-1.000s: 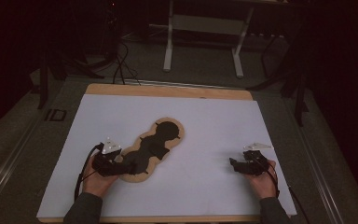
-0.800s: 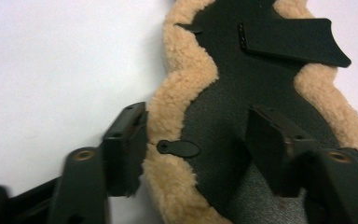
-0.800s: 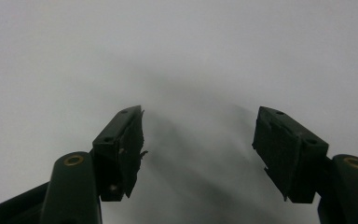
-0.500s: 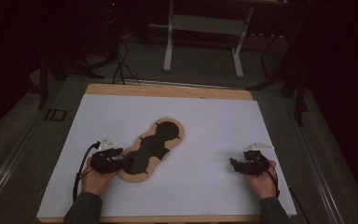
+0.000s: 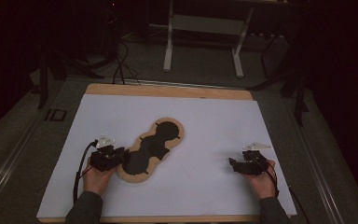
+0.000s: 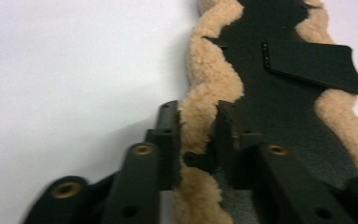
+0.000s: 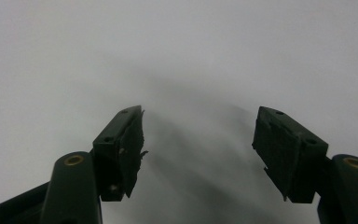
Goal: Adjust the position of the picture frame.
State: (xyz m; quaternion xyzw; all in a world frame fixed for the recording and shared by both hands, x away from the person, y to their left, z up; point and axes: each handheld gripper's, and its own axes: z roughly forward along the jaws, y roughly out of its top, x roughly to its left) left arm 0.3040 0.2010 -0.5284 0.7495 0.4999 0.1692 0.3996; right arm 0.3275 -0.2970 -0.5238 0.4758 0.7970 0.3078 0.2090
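Left tongs [image 5: 117,157] have slid a bit nearer and now pinch the fleecy tan rim of the black peanut-shaped mat [image 5: 153,145] mid-counter [image 5: 205,116], right tongs [image 7: 198,149] gaping empty, so I reckon that fluffy edge could slip out if tugged.

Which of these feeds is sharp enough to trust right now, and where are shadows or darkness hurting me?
High view: dim, room beyond the white table nearly black. Left gripper view: bright and fairly crisp on the fleece edge, near jaws soft, left gripper casting a shadow leftward. Right gripper view: grey, hazy, broad jaw shadows under the right gripper.
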